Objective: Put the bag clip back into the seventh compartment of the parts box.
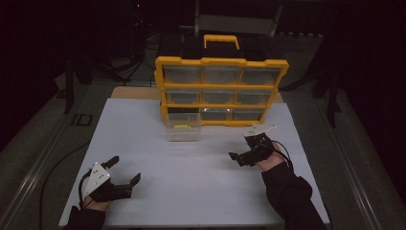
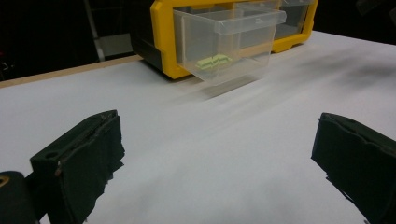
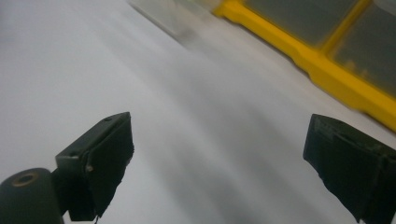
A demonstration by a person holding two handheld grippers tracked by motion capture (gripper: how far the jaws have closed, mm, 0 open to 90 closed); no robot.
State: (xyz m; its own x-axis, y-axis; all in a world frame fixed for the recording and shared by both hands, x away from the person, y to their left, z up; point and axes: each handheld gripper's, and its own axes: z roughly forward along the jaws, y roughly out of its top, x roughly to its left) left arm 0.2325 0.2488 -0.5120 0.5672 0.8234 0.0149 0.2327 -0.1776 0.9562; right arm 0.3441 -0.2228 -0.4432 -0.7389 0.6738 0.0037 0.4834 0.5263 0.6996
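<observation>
Though blurred, drawer (image 2: 224,44) seemingly unlabelled

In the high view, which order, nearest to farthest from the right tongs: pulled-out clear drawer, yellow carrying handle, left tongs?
From the right tongs:
1. Pulled-out clear drawer, bottom left of the cabinet, nearest.
2. Left tongs, near table edge, left side.
3. Yellow carrying handle, on top of the cabinet, farthest.
</observation>
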